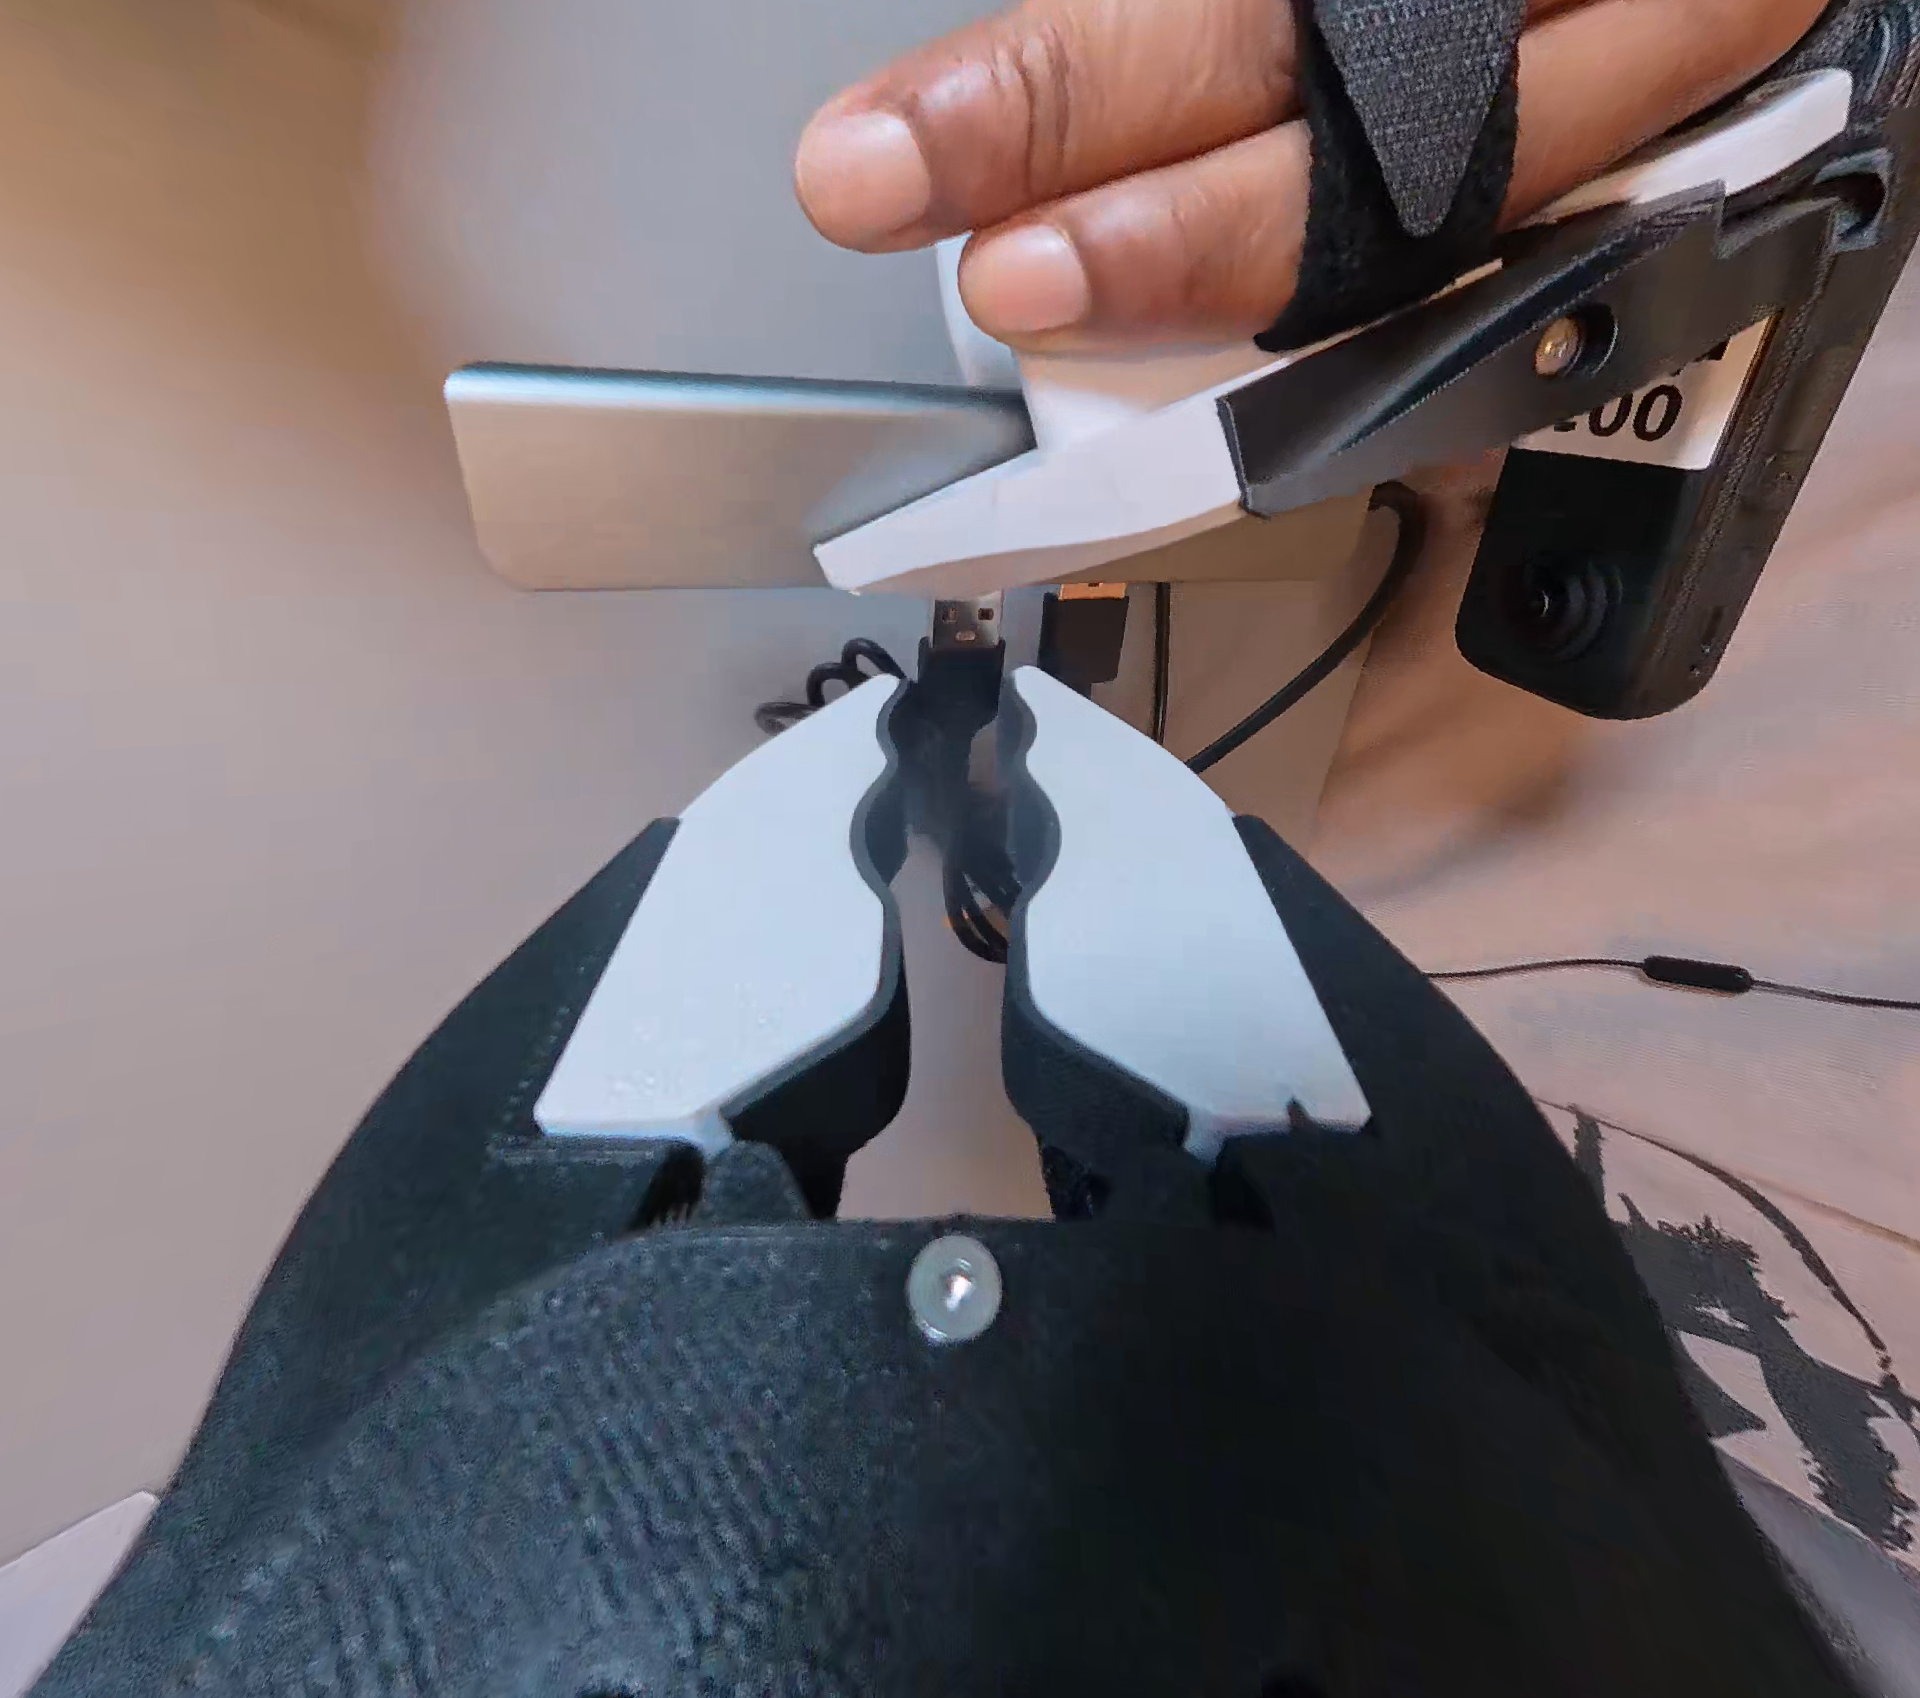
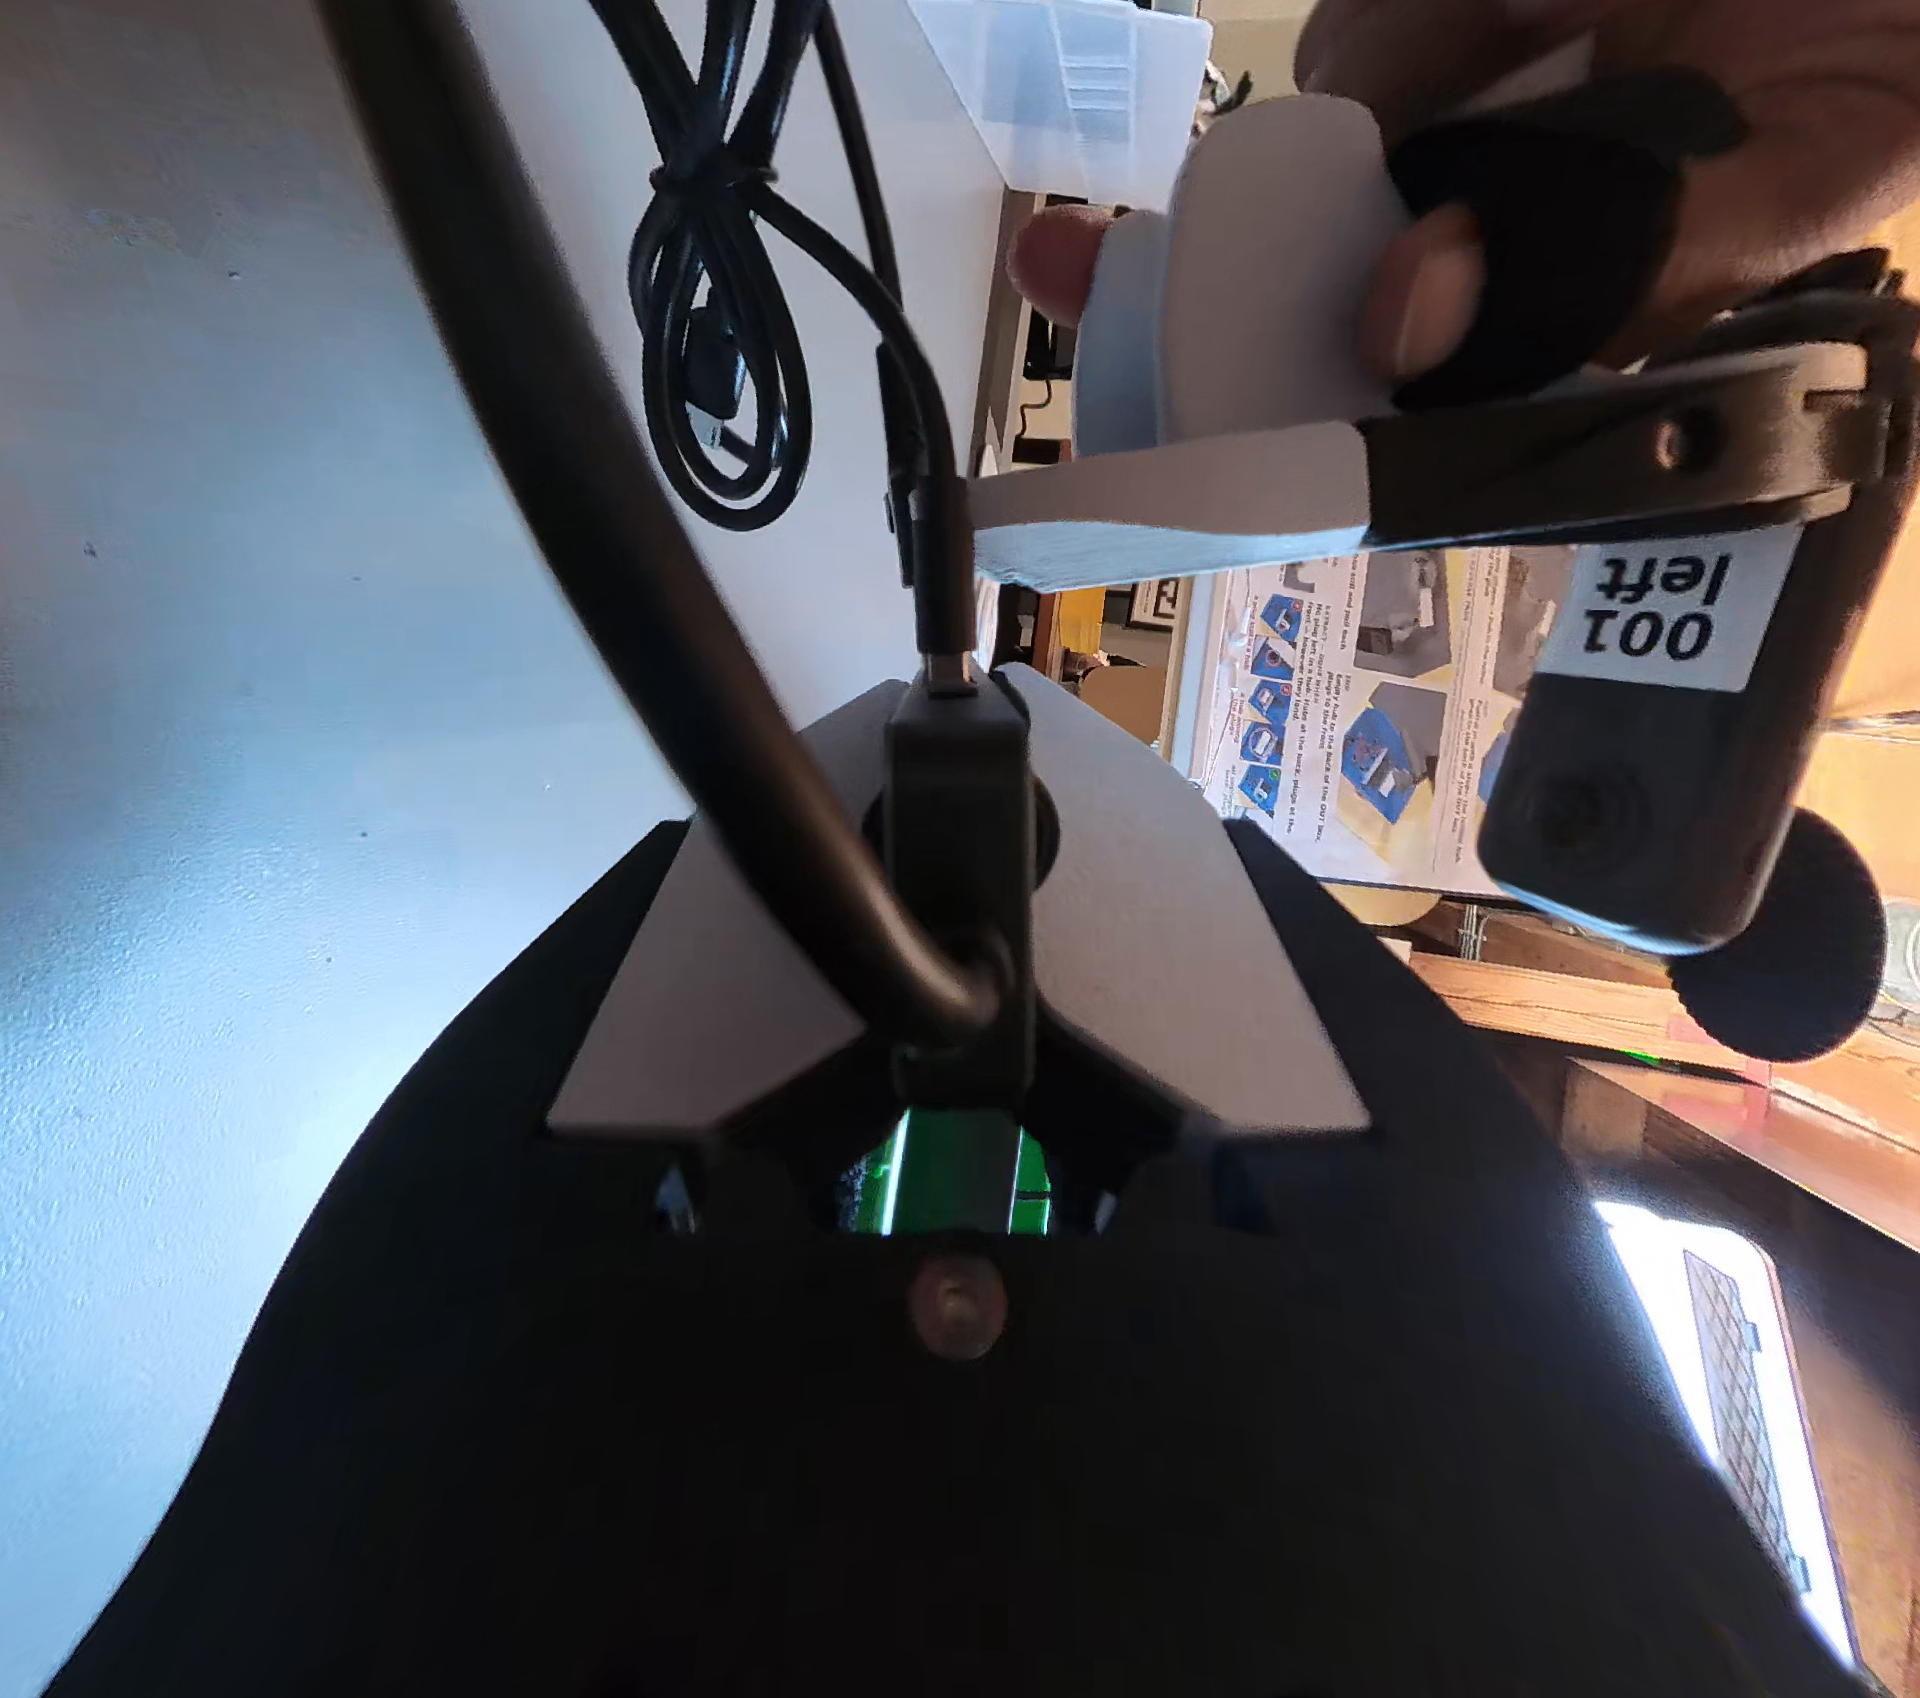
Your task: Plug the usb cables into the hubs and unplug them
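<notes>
L tongs [image 1: 951, 713] gripping black USB-A plug [image 1: 961, 640] | R tongs [image 2: 961, 692] clamping flat silver hub [image 1: 665, 485] | aligning: keep plug square w/ port, pushing straight

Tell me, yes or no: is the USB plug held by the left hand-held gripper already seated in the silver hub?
No. The USB plug sits just below the silver hub, its metal end fully exposed.

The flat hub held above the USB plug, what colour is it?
The flat metal hub is silver-grey, with a matte finish; the left wrist view shows it best.
</notes>
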Tool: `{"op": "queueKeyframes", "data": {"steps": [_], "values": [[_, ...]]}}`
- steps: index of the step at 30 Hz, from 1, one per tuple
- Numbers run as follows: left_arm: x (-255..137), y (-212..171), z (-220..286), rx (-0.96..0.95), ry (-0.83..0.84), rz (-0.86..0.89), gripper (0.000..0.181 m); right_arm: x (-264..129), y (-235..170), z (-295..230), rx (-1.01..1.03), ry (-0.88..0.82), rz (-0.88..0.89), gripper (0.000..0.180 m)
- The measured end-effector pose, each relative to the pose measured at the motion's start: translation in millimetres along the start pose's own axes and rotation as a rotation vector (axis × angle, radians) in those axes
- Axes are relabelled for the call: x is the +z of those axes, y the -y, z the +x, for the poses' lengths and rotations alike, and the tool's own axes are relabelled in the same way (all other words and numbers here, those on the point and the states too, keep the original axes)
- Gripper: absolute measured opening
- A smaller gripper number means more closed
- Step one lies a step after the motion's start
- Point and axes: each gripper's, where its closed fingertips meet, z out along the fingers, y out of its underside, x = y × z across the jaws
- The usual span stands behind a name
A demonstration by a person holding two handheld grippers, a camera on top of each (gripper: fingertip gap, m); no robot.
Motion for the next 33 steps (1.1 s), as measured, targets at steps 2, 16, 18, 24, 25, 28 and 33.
{"op": "queueKeyframes", "data": {"steps": [2,16,18,24,25,28,33], "values": [[-1.1,2.8,2.3,-0.006,-0.021,-0.007,0.015,-1.3,-2.2,-0.3,0.004,0.003,-0.005,0.013],[-57.6,55.9,19.0,0.206,-0.01,0.385,0.0,-14.9,-6.5,18.5,0.38,0.007,0.117,0.011],[-58.3,50.3,13.0,0.257,0.049,0.416,0.004,-15.9,-14.3,17.6,0.403,0.017,0.122,0.011],[-35.6,15.7,-34.2,0.467,0.288,0.382,0.024,-23.7,-20.7,30.2,0.48,0.006,0.225,0.011],[-32.4,11.5,-38.9,0.477,0.286,0.399,0.025,-24.3,-24.5,30.8,0.488,0.01,0.22,0.011],[-28.7,6.9,-41.8,0.521,0.257,0.496,0.029,-26.0,-33.2,32.7,0.518,0.01,0.221,0.011],[-45.5,20.3,-19.3,0.706,0.291,0.695,0.031,-23.5,-35.8,29.8,0.547,0.026,0.219,0.012]]}}
